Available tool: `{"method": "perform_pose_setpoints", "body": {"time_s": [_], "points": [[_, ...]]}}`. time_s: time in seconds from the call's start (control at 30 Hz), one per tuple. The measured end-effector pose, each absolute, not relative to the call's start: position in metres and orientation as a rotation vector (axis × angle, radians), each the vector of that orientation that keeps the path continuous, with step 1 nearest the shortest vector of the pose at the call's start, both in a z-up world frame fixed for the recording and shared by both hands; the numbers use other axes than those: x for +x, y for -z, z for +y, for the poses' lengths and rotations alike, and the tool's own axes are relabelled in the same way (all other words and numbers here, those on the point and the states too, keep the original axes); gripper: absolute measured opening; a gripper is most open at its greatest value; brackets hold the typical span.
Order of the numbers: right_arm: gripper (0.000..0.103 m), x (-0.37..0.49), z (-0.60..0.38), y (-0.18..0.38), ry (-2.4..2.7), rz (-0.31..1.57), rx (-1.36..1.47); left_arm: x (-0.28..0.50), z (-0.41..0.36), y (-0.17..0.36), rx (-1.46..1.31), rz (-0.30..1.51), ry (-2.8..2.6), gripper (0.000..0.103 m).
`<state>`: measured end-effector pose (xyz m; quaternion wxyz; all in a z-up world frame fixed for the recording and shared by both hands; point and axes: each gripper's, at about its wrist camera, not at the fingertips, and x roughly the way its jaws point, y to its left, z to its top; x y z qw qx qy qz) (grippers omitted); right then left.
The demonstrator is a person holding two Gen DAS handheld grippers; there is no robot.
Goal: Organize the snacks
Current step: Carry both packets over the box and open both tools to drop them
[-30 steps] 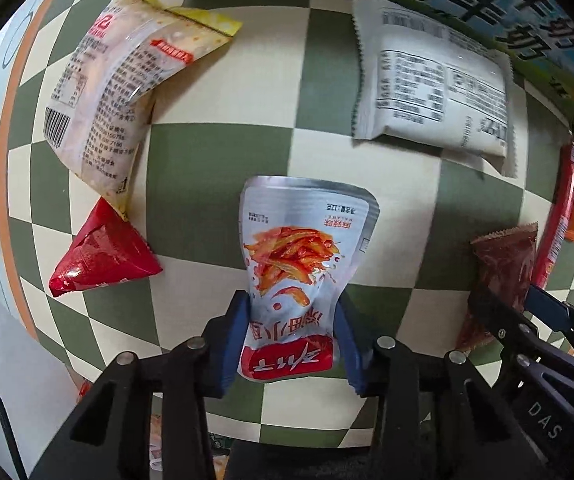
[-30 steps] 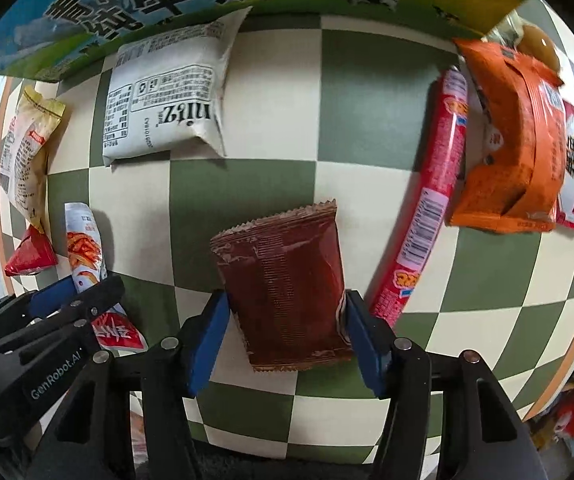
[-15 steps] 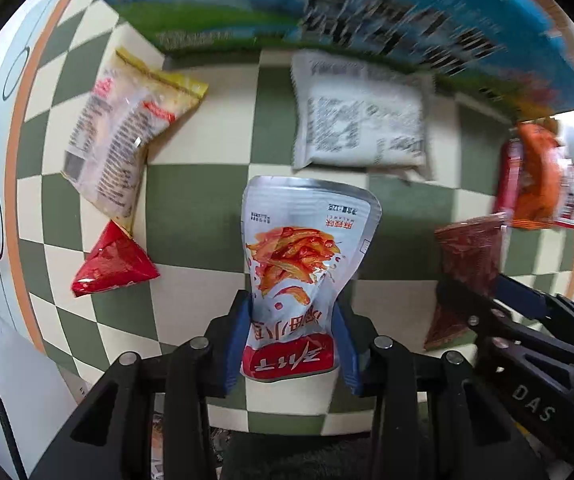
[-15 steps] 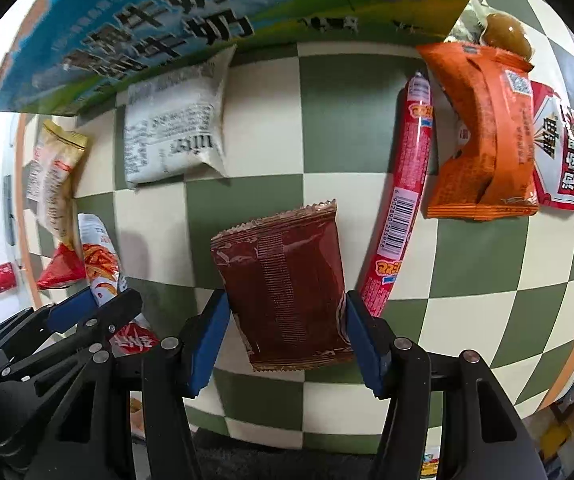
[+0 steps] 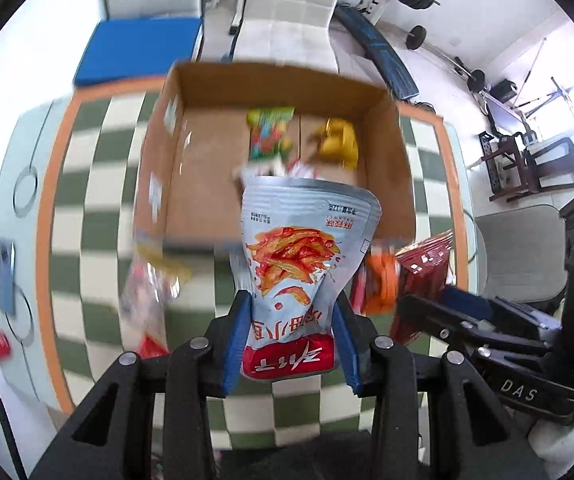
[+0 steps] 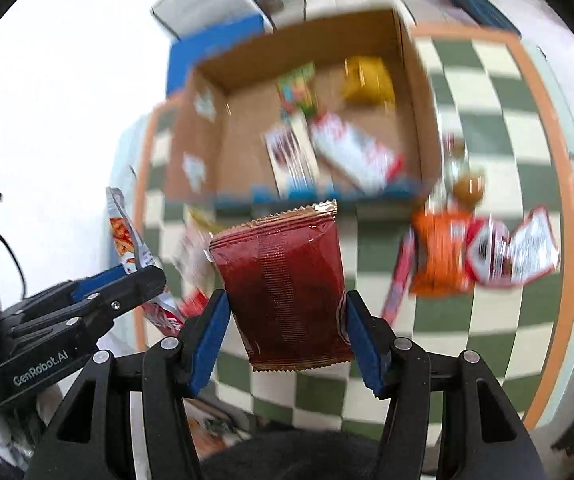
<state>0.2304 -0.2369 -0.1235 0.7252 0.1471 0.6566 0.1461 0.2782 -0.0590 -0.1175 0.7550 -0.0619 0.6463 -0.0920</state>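
Checkered table (image 5: 99,184) now farther below, cardboard box (image 5: 191,152) interior revealed; left tongs (image 5: 291,344) pinching silver pouch (image 5: 299,264), right tongs (image 6: 287,336) pinching red packet (image 6: 283,280).

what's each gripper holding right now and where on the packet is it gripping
The left gripper holds the silver snack pouch by its red end, pinched across the sides. The right gripper holds the dark red packet by its side edges.

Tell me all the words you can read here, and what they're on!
"DAS": on the right gripper.
"GenRobot.AI": on the left gripper.
Silver pouch: Chinese print, upside down, too hard to read.
Dark red packet: no words readable.
Box and the snacks inside: too blurred.
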Motion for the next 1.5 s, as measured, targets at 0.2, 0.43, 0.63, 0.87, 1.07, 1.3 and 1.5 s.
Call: {"method": "perform_pose_setpoints", "body": {"time_s": [0.2, 0.43, 0.63, 0.87, 1.07, 1.3, 1.5], "points": [[0.061, 0.316, -0.236, 0.126, -0.236, 1.411, 0.26, 0.369, -0.046, 0.136, -0.095, 1.432, 0.133, 0.037], [0.061, 0.399, -0.243, 0.181, -0.144, 1.505, 0.225, 0.448, -0.04, 0.184, -0.036, 1.502, 0.058, 0.04], [0.061, 0.43, -0.242, 0.226, -0.094, 1.555, 0.222, 0.484, -0.03, 0.222, -0.07, 1.559, 0.048, 0.045], [0.068, 0.447, -0.236, 0.243, -0.042, 1.562, 0.166, 0.501, -0.02, 0.234, -0.064, 1.573, -0.006, 0.074], [0.077, 0.45, -0.226, 0.235, -0.068, 1.543, 0.133, 0.495, -0.023, 0.22, -0.068, 1.537, 0.017, 0.075], [0.081, 0.438, -0.221, 0.22, -0.088, 1.528, 0.148, 0.471, -0.029, 0.192, -0.079, 1.473, 0.054, 0.078], [0.089, 0.413, -0.221, 0.198, -0.111, 1.458, 0.167, 0.431, -0.038, 0.16, -0.066, 1.369, 0.092, 0.093]]}}
